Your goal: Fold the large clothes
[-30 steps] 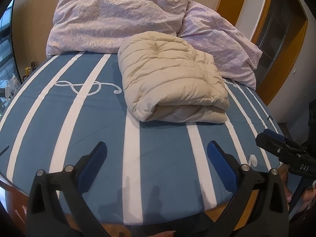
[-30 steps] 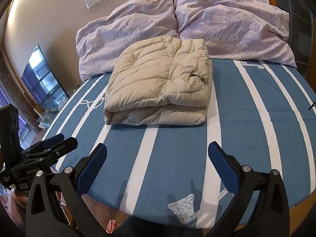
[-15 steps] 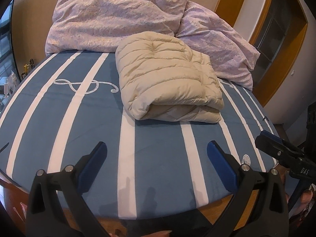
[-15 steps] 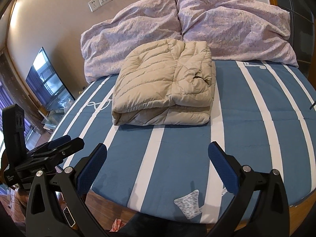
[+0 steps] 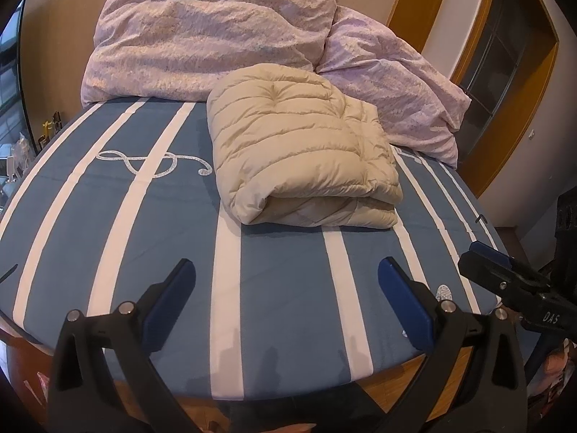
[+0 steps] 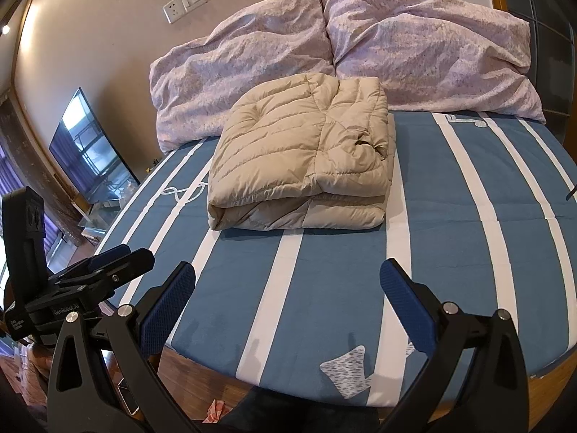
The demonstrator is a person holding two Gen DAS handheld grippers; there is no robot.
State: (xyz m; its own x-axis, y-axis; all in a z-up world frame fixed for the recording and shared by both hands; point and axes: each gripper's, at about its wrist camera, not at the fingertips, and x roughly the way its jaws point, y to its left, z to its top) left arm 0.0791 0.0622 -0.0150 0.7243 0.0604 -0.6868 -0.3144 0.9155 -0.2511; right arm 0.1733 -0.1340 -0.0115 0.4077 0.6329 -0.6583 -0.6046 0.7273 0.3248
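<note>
A beige quilted puffer coat (image 5: pixel 303 151) lies folded into a thick rectangular bundle on the blue, white-striped bed (image 5: pixel 281 281); it also shows in the right wrist view (image 6: pixel 303 158). My left gripper (image 5: pixel 286 281) is open and empty, held over the near edge of the bed, well short of the coat. My right gripper (image 6: pixel 288 285) is open and empty too, over the near edge. Each gripper shows at the side of the other's view: the right one (image 5: pixel 505 281) and the left one (image 6: pixel 104 270).
Two lilac pillows (image 6: pixel 360 54) lean against the wall behind the coat. The bed's wooden frame (image 6: pixel 202 368) runs below the grippers. A television (image 6: pixel 90 151) stands at the left, and a wooden door frame (image 5: pixel 519 83) at the right.
Both grippers have drawn back and slightly up from the bed, so the coat looks a little farther away. The coat has not moved. Both grippers stay open.
</note>
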